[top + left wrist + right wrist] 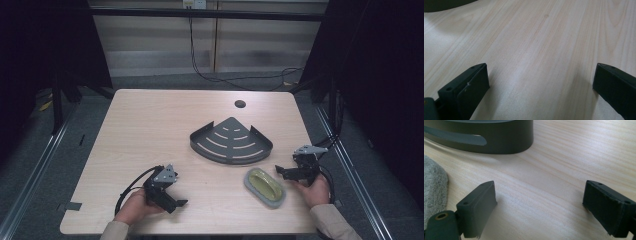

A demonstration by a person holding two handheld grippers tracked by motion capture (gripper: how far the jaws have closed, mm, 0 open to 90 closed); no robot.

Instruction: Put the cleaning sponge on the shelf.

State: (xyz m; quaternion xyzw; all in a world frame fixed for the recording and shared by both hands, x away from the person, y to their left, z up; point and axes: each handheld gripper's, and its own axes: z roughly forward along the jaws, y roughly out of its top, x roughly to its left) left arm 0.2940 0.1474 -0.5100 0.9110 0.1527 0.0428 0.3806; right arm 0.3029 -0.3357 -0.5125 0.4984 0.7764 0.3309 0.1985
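A dark grey fan-shaped metal shelf (231, 141) with slots lies in the middle of the table. An oval grey piece with a yellow-green centre (265, 186) rests near the front right. My left gripper (177, 195), held in a hand at the front left, is open over bare wood (541, 72). My right gripper (280, 172) sits just right of the oval piece, also open with nothing between its jaws (539, 190). In the right gripper view the shelf's curved wall (486, 142) stands ahead and the oval piece's rough grey edge (434, 190) lies at the left.
The light wooden table (150, 125) has a round cable hole (240, 104) near its far edge. Black cables (220, 77) run over the floor behind. Dark frames and rails flank the table. A dark curved edge (444, 5) shows far off in the left gripper view.
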